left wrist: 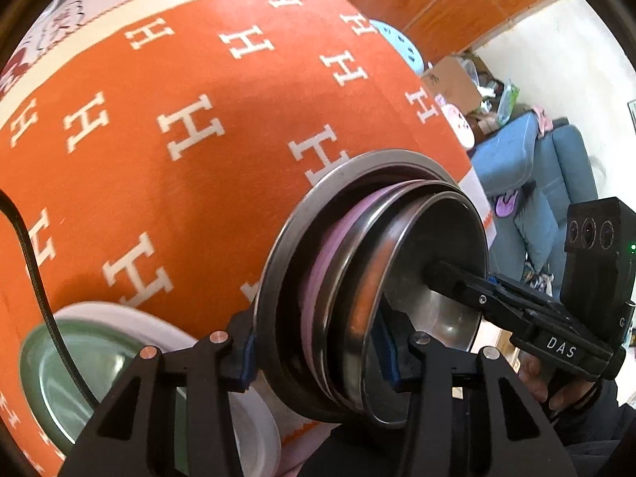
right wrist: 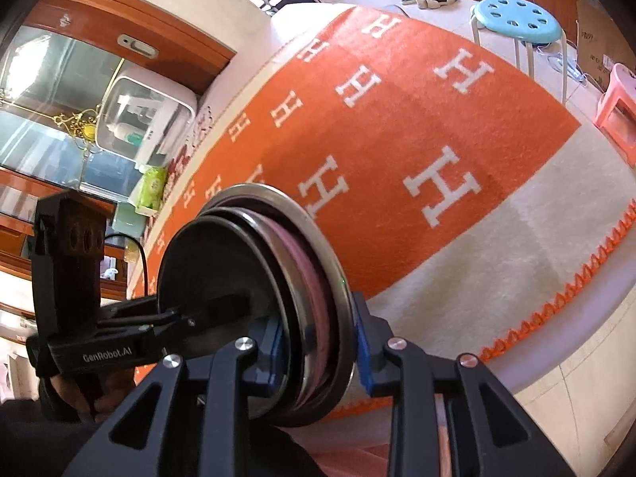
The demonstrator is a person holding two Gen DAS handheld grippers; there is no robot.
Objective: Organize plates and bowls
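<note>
A stack of plates is clamped from two sides over the near edge of the orange cloth [left wrist: 159,198]. It has a wide steel plate [left wrist: 286,238] at the bottom, a pink plate [left wrist: 318,278] in the middle and smaller steel plates [left wrist: 437,238] on top. My left gripper [left wrist: 314,357] is shut on the stack's rim, its blue pads [left wrist: 248,357] pressing on it. My right gripper [right wrist: 318,353] is shut on the opposite rim of the same stack [right wrist: 310,278]. In the left wrist view one finger [left wrist: 457,282] of the right gripper lies across the top plate.
A green bowl [left wrist: 79,377] sits in a white plate [left wrist: 250,417] at the near left of the table, and a black cable [left wrist: 35,278] crosses it. Beyond the table are a blue stool [right wrist: 516,20], a pink stool [right wrist: 616,115] and a blue sofa [left wrist: 556,167].
</note>
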